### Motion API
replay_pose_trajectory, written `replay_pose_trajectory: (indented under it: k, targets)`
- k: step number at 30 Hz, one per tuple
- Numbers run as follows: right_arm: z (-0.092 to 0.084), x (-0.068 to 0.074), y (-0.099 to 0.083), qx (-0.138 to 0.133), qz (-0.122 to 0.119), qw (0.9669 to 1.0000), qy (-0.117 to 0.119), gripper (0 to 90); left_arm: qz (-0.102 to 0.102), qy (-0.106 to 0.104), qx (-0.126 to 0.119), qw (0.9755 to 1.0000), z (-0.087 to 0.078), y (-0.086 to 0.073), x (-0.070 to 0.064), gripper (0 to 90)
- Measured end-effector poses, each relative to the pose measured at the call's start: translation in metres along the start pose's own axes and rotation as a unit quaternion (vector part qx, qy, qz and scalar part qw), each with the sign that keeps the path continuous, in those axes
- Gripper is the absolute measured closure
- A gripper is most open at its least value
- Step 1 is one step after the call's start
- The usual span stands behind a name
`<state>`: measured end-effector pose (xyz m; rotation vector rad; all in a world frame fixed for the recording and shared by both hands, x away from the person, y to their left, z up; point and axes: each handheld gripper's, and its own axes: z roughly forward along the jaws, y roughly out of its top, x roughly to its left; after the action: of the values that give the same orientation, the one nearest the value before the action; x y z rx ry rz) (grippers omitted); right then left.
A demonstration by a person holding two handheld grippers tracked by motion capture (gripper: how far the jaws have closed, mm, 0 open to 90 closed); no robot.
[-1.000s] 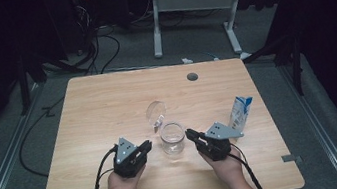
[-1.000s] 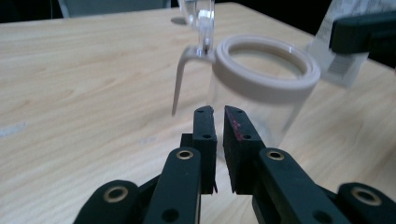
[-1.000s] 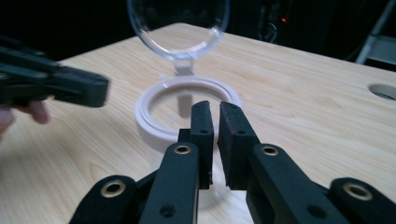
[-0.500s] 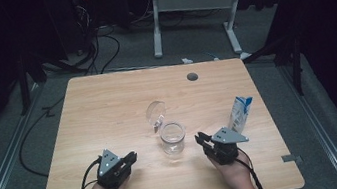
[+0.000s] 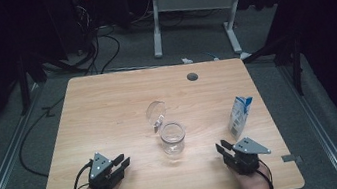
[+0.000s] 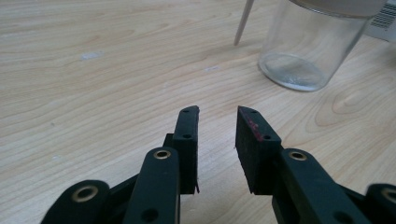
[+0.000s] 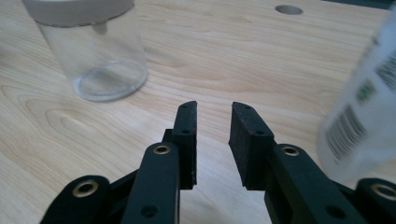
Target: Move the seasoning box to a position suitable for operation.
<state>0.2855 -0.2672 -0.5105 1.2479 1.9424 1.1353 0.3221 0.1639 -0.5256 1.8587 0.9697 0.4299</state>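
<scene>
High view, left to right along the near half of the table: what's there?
left gripper → glass jar → right gripper → small carton, standing upright near the right edge.

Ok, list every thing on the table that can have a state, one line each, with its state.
Clear glass jar: upright, lid swung open, looks empty, nothing gripping it.
Hinged glass lid: tipped back behind the jar, open.
Small blue and white carton: upright, closed as far as can be seen, untouched.
Left claw: jaws just been opening, nothing between them.
Right claw: jaws just been opening, nothing between them.
</scene>
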Motion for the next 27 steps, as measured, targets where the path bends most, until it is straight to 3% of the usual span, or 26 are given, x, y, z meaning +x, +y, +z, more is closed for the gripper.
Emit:
replay_pose_trajectory:
  k: [6,9,14,19,27]
  targets:
    - [-0.02,-0.017,-0.004,-0.013,0.013,0.9995,-0.027,68.3,0.003,0.002,0.003,1.0,-0.004,0.003,-0.005,63.1]
    - [-0.025,-0.03,-0.005,-0.018,0.032,0.9983,-0.045,65.9,0.01,0.008,0.001,0.9999,-0.007,0.005,-0.005,59.9]
    - [-0.028,-0.042,-0.004,-0.024,0.042,0.9961,-0.074,59.7,0.007,-0.008,0.006,0.9999,-0.005,0.001,-0.002,55.0]
    - [-0.023,-0.049,0.007,-0.037,0.052,0.9933,-0.097,49.9,0.011,-0.011,-0.007,0.9998,-0.008,0.002,-0.003,55.1]
    - [-0.004,-0.058,0.027,-0.035,0.055,0.99,-0.125,53.8,0.013,-0.019,-0.009,0.9997,-0.009,0.001,-0.007,54.8]
